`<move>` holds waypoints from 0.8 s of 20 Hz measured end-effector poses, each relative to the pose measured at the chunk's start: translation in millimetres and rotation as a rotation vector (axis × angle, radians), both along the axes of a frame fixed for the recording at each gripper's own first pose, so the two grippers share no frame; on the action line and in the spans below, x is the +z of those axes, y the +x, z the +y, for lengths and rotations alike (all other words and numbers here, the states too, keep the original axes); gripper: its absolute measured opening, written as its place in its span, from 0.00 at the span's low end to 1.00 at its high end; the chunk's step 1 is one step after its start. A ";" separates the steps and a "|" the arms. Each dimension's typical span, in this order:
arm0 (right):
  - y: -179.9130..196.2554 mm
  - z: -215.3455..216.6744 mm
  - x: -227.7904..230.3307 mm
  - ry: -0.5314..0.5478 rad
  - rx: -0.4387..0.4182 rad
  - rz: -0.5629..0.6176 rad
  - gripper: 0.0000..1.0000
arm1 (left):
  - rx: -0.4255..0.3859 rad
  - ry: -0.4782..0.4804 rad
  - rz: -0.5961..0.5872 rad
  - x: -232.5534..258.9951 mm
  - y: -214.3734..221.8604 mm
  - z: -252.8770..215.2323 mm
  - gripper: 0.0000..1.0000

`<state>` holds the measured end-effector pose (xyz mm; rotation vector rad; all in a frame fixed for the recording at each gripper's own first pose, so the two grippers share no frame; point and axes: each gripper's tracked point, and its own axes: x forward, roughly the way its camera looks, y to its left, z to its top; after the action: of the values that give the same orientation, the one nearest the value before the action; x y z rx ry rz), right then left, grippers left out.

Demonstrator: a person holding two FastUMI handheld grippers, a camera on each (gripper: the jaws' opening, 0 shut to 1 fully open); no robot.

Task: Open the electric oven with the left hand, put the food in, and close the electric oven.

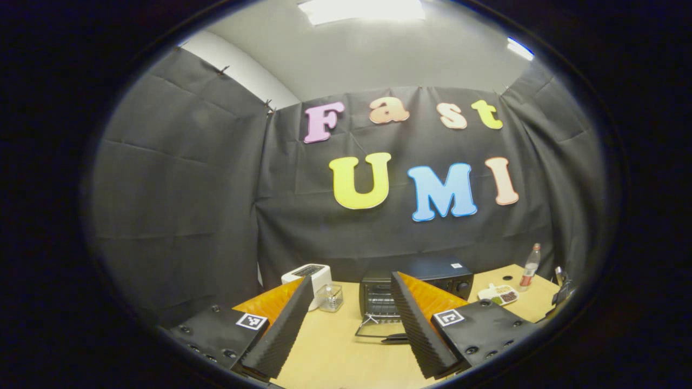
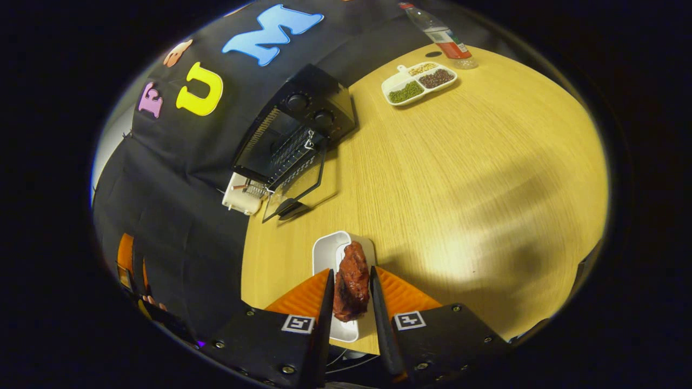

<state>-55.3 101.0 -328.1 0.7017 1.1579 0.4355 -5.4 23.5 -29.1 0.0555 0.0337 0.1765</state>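
Oven [image 2: 294, 140] door down; right gripper [image 2: 351, 302] clamps meat [image 2: 351, 281] over white tray [image 2: 324, 254]. Lift clear, then carry ovenward. Left gripper [image 1: 346, 324] wide, empty.

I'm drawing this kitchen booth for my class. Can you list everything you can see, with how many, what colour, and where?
oven: one, black, back of table, door open
toaster: one, white, left of oven
clear container: one, see-through, between toaster and oven
divided dish: one, white, holding green, dark and tan bits, right of oven
bottle: one, clear with red label, beside divided dish
white tray: one, near table edge
meat: one, reddish-brown, over white tray
table: one, light wood
left gripper: one, open, facing oven
right gripper: one, shut on meat
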 end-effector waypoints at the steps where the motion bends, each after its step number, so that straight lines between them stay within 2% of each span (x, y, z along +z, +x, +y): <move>1: 11.4 4.0 -5.7 0.010 -0.049 -0.015 0.39 | 0.000 0.001 0.001 0.8 0.2 -0.2 1.00; 2: 2.9 -3.3 7.7 0.026 -0.032 -0.003 0.14 | 0.000 0.005 0.002 0.3 1.2 -1.0 1.00; 6: 6.6 -0.6 17.6 -0.010 0.013 -0.078 0.13 | -0.007 0.010 -0.007 2.6 3.6 -4.1 1.00; 11: 17.9 0.4 48.8 0.005 0.025 -0.141 0.14 | -0.025 0.011 -0.007 -4.1 10.3 -10.6 1.00; 12: 19.3 -2.3 49.8 -0.019 0.026 -0.169 0.13 | -0.026 0.011 -0.008 -5.2 11.6 -10.4 1.00; 13: 28.8 -6.8 50.2 -0.045 0.012 -0.198 0.09 | -0.028 0.005 -0.013 -5.8 13.4 -9.5 1.00; 14: 24.3 -2.7 46.6 -0.056 0.036 -0.184 0.05 | -0.038 -0.006 -0.020 -6.3 15.4 -10.9 1.00; 16: 26.8 0.6 54.7 -0.046 0.005 -0.172 0.05 | -0.059 -0.020 -0.009 -11.0 23.8 -11.0 1.00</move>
<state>-28.5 101.7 -273.4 0.6099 1.0044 0.4628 18.4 12.5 -40.1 0.0358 0.0249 0.1178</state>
